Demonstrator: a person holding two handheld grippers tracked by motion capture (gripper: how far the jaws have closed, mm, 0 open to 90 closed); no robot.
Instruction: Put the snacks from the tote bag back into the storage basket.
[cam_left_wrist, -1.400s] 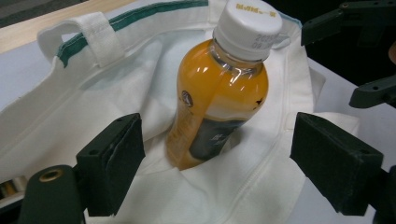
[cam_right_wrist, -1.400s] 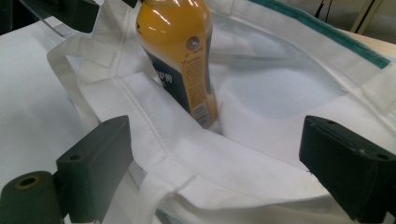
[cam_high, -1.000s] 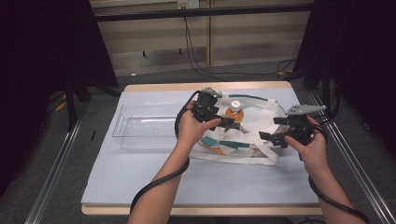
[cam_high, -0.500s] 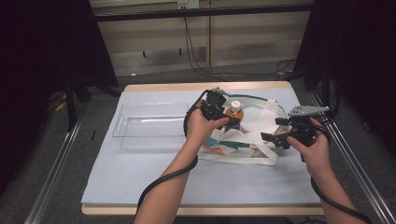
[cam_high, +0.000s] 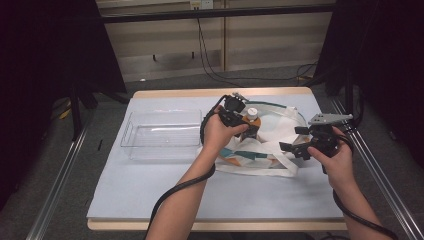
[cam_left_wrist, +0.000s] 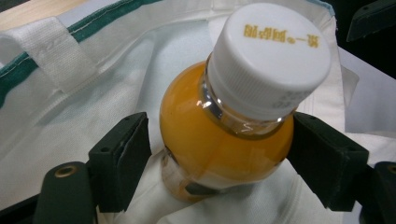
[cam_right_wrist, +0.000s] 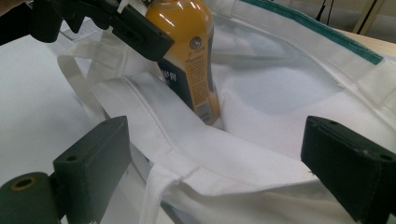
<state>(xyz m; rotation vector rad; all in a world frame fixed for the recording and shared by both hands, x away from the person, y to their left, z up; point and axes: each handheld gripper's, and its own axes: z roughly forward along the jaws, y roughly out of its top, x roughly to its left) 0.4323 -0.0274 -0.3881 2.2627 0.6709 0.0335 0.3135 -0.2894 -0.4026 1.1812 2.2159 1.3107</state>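
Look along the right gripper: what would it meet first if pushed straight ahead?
Probably the white cloth bag: its folded edge lies right between the open jaws of the right gripper. The orange bottle stands farther behind, though depth is hard to judge.

Both forearms reach forward from the near edge of the table. The left hand holds the left gripper over the table's middle, its jaws set on either side of a bottle, the right one touching. The right hand holds the right gripper nearer the table's right edge, jaws spread wide apart and pointing left.
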